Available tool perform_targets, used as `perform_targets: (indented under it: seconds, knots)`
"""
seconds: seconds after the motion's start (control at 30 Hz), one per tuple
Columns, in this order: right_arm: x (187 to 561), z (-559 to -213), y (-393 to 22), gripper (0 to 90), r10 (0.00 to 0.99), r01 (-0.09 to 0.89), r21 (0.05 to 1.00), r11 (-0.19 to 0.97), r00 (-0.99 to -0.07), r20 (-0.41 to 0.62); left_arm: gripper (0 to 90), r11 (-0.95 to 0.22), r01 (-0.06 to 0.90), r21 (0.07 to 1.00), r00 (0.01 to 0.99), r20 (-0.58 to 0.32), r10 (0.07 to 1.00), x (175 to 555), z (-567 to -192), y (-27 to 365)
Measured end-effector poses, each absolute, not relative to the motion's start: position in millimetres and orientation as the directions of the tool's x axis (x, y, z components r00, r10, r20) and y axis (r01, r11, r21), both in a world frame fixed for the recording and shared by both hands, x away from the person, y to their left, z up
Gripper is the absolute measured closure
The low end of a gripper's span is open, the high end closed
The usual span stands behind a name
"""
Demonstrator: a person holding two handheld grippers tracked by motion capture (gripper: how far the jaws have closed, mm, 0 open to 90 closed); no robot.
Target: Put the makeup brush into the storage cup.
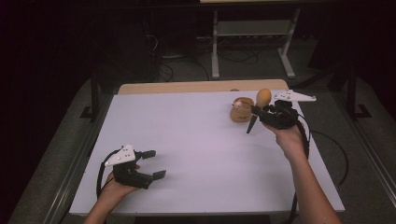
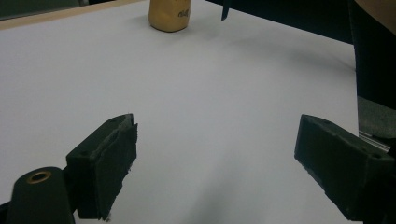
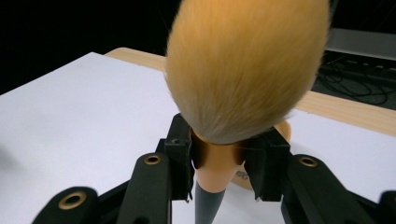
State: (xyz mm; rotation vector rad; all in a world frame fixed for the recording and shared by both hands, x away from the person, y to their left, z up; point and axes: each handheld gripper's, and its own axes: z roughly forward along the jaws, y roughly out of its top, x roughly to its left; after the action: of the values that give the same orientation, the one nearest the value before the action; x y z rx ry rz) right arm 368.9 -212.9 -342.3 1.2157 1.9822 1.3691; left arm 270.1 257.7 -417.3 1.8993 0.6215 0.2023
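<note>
Dark marks on the tan holder (image 2: 169, 15) are too blurred to read.

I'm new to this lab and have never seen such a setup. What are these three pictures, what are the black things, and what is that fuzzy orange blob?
No robot here: a person holds a two-jaw tool in each hand. The high view looks down on the white table from above. The left hand-held gripper hangs low over the near left part, jaws wide apart and holding nothing; its own camera looks along them across the bare sheet. The right hand-held gripper is shut on a makeup brush, bristles up, dark handle pointing down. The blob is those bristles, seen close by the right gripper's camera. A small tan container stands on the table just beside it.
</note>
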Motion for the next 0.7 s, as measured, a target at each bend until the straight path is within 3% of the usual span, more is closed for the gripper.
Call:
perform_targets:
  seconds: [0.7]
  knots:
    - [391,-335,-222,63.7,0.886,0.400,0.910,0.107,-0.453,0.095,12.7,-0.275,0.324,0.905,0.849,-0.150,0.507,269,-416,257]
